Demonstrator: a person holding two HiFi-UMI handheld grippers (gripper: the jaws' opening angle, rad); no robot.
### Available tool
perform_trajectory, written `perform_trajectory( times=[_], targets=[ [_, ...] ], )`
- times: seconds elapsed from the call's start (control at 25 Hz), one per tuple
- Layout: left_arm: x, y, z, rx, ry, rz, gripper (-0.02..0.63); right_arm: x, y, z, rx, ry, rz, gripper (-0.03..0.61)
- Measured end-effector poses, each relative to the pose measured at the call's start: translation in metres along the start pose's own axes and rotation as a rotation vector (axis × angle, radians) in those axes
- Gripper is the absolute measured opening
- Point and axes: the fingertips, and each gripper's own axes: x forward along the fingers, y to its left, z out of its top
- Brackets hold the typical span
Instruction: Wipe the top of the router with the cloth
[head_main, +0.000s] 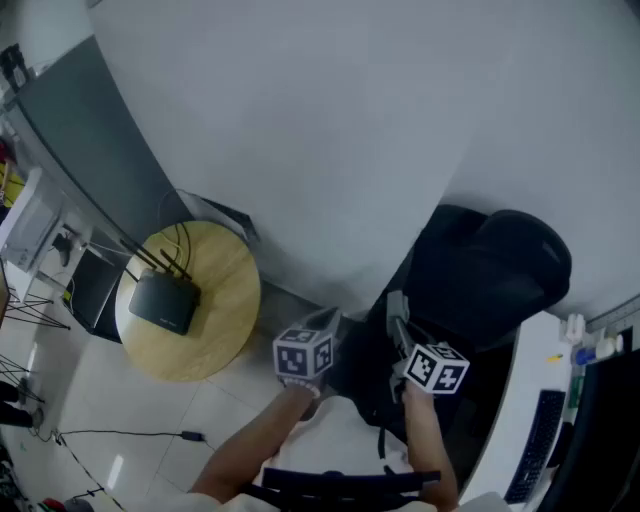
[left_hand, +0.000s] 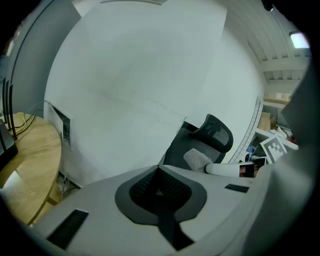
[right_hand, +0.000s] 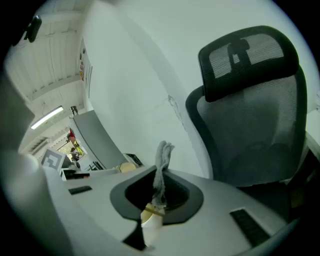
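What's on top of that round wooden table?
A black router with raised antennas, and thin cables behind it. The tabletop under the router is hidden.

We see a tabletop (head_main: 222, 322) of pale wood, smooth with a soft sheen, and a router (head_main: 165, 303) in matt black plastic. The cloth (right_hand: 162, 159) looks grey and nappy. The left claw (left_hand: 158, 172) and right claw (right_hand: 159, 182) have smooth matt grey plastic shells and dark, finely textured pads (left_hand: 175, 190). The chair (right_hand: 250, 130) back is black mesh. The floor (head_main: 80, 400) tiles are glossy.
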Motion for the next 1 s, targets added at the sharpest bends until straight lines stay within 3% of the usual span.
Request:
perform_trajectory(
  times=[0.68, 1.0],
  targets=[
    [0.01, -0.009, -0.003, -0.003, 0.004, 0.014, -0.002, -0.002, -0.01, 0.003, -0.004, 0.013, 0.018, 0.037],
    [0.009, -0.006, -0.01, -0.023, 0.001, 0.063, -0.002, 0.008, 0.0, -0.003, -0.009, 0.048, 0.103, 0.037]
  ],
)
